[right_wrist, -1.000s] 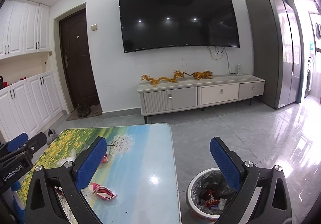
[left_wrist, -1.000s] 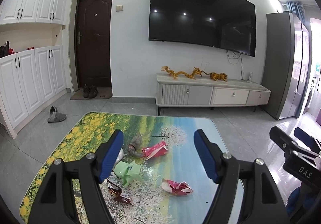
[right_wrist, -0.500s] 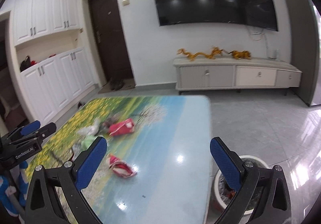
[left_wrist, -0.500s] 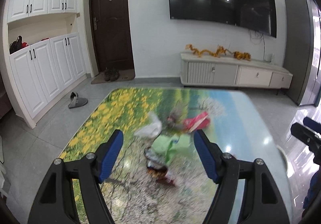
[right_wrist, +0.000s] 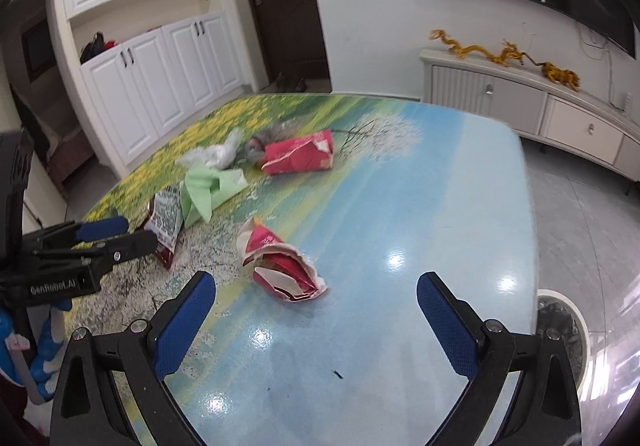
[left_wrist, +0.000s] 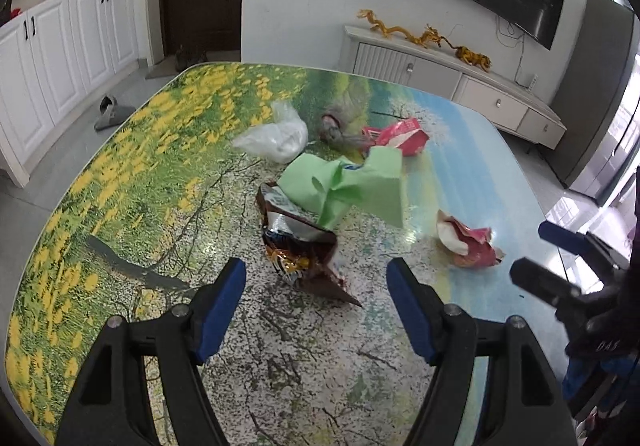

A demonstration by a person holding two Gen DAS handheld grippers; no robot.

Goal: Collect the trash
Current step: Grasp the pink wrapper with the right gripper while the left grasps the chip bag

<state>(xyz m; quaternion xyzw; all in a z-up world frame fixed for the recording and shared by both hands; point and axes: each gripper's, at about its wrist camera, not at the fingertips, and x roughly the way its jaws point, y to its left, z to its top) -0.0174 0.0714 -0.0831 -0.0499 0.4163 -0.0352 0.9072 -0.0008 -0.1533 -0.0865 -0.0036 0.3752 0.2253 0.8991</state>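
**Both grippers held wide above scattered wrappers**

The left gripper (left_wrist: pixel 316 286) is spread wide, nothing between its fingers, just short of a brown snack wrapper (left_wrist: pixel 298 246) near the counter's (left_wrist: pixel 120 174) middle. A green paper sheet (left_wrist: pixel 348 186), a clear plastic bag (left_wrist: pixel 276 136) and a red packet (left_wrist: pixel 398 134) are seen beyond it. The right gripper (right_wrist: pixel 316 302) is likewise held wide and empty, over a torn red wrapper (right_wrist: pixel 280 266). A lined trash bin (right_wrist: pixel 560 326) is seen on the floor past the counter's right edge.
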